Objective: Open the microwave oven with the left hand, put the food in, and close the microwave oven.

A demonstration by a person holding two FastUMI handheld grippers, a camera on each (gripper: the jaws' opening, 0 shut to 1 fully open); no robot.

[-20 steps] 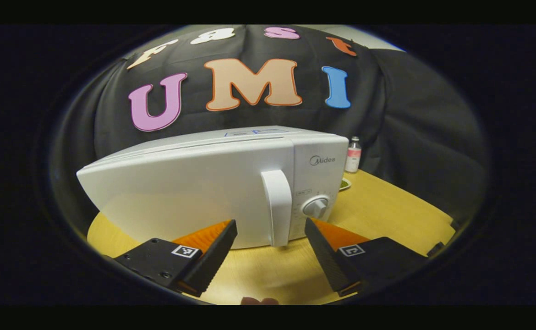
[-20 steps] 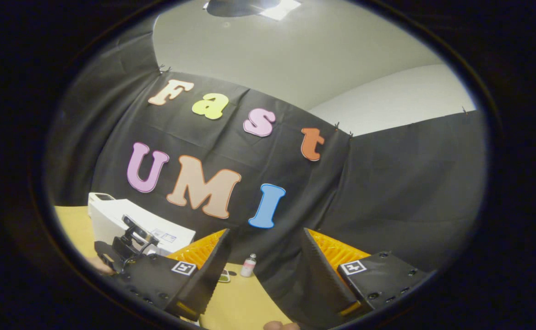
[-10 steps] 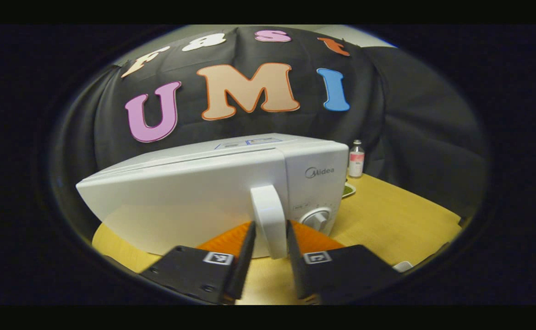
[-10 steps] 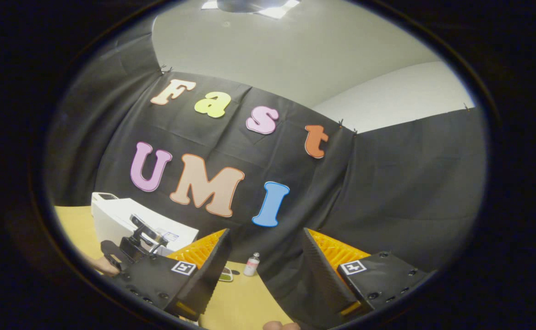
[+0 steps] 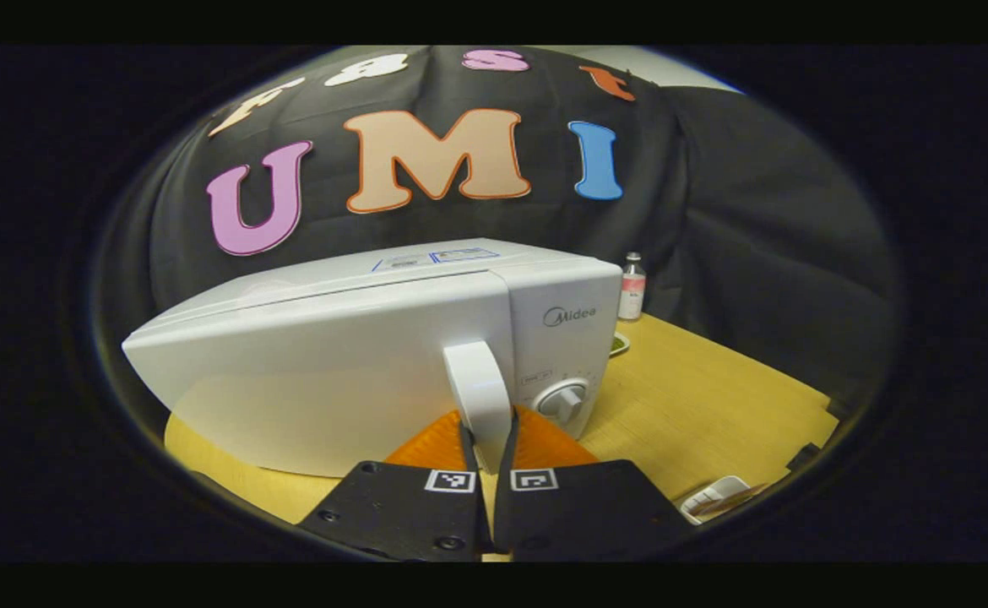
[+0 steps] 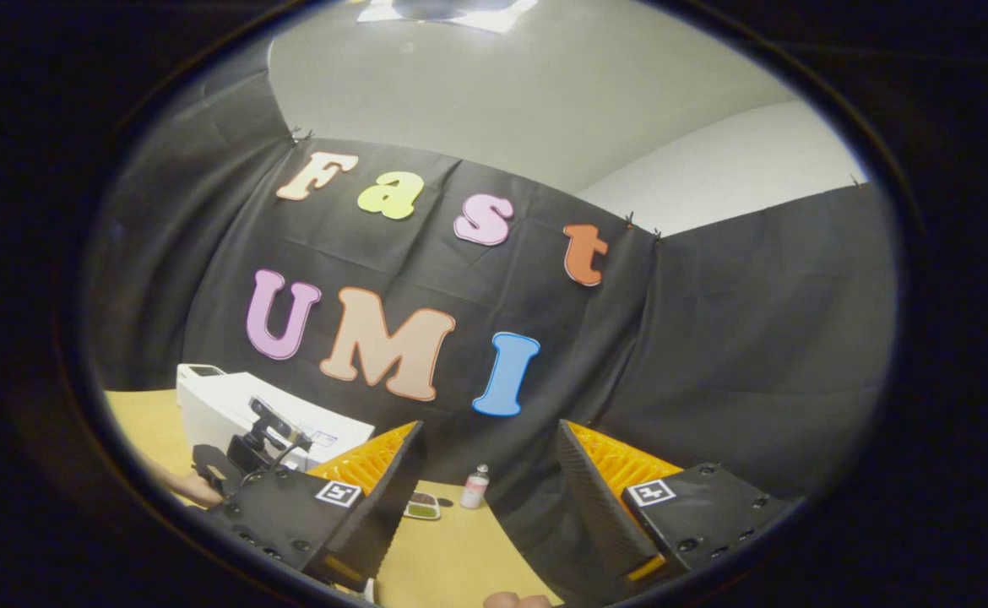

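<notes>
**Left fingers clamped on microwave door handle, door closed**

Bench (image 5: 713,397): light wood top, carries everything here. Black cloth wall (image 5: 756,236) behind it.

Microwave oven (image 5: 333,363): white, biggest thing on the bench, sits left-centre in left gripper view w/ door flush against the body, i.e. closed. Control panel w/ round knob (image 5: 563,400) at the door's right. In right gripper view the same oven (image 6: 232,409) shows far off at lower left.

Left gripper (image 5: 487,452): fingers pinched tight on the lower part of the white vertical door handle (image 5: 479,393), one finger each side, both touching it. In right gripper view it (image 6: 241,452) shows from outside, in front of the oven, w/ part of a hand (image 6: 181,485) behind it.

Right gripper (image 6: 485,490): fingers spread wide apart, nothing between them, raised and aimed at the cloth wall, well away from the oven.

Food dish (image 6: 420,505): small tray w/ dark greenish contents, on the bench near the back wall, right of the oven; edge of it (image 5: 619,344) peeks past the oven's right side.

Small bottle (image 5: 632,287): upright, pale w/ pinkish label, near the dish at the back of the bench; also (image 6: 475,488).

White item (image 5: 718,494) at bench edge, lower right; can't tell what it is.
</notes>
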